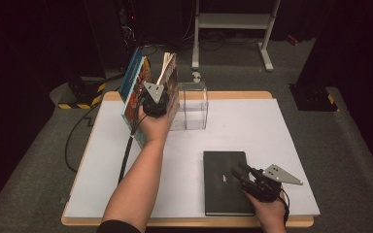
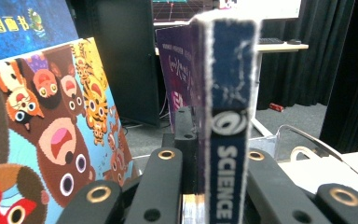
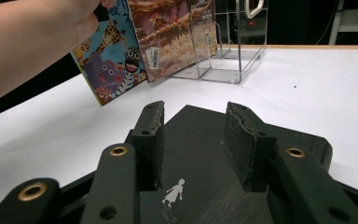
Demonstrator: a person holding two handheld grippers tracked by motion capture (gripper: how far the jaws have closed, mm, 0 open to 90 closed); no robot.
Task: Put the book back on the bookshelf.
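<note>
Looks like a lab or recording studio, not a home. Black curtains (image 2: pixel 349 70) all around, grey carpet (image 1: pixel 349 145), one white table (image 1: pixel 252 126) under direct light. Cables (image 1: pixel 73 141) run across the floor, yellow-black hazard tape (image 1: pixel 80 104) marks it, a white desk frame (image 1: pixel 233 29) stands behind, and a monitor (image 2: pixel 179 9) glows in back.

Glossy paper book (image 2: pixel 228 140), clear plastic stand (image 1: pixel 194 104)
</note>
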